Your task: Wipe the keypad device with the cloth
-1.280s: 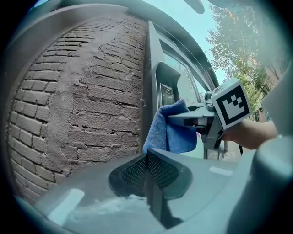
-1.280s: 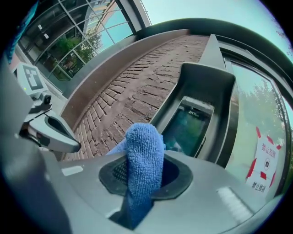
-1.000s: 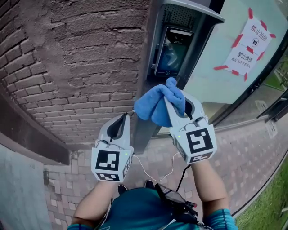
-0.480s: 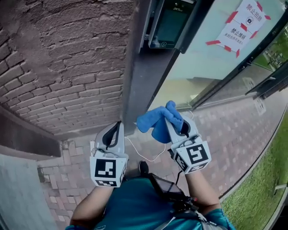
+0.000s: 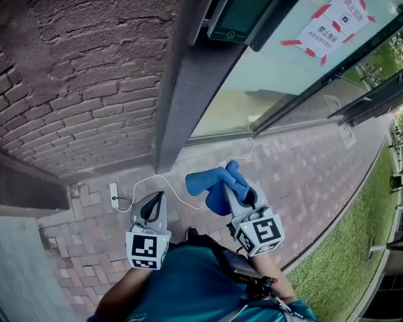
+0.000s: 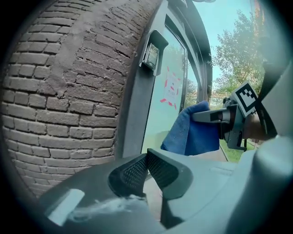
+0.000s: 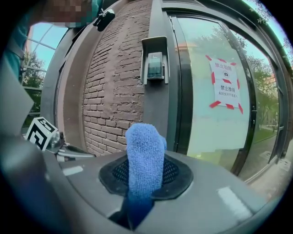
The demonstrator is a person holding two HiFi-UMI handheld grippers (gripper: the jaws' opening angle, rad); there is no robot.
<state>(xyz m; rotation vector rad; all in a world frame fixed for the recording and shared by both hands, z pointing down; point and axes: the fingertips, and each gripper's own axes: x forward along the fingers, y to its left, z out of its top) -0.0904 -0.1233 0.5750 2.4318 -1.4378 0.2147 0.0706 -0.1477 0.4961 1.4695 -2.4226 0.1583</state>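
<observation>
While clamping the blue fluffy microfibre cloth (image 5: 205, 182) between the jaws of the right gripper (image 5: 229, 187), stands back from the wall, low and well apart from the dark screen-fronted keypad device (image 5: 242, 17) up above. Holds the left gripper (image 5: 158, 195) just beside, with jaws pressed together on nothing. Judged as the approach to a wiping pass, or a pause between passes, and not the wiping itself: no contact of cloth and device at this moment. Cannot tell from this distance how clean the screen is. For the next move, needs to lift the right gripper up and forward, to turn the free fold of cloth toward the screen, and to press only lightly, since probably sensitive to touch. Better to keep the left gripper aside, away from the path. As for containers, finds none in the proper sense; only the grey metal hood (image 7: 143, 59), fixed on a post between the rough brick wall (image 5: 82, 82) and the glass door (image 7: 201, 119) with its white paper notice (image 7: 225, 84), and inside that hood only the keypad device, upright.
</observation>
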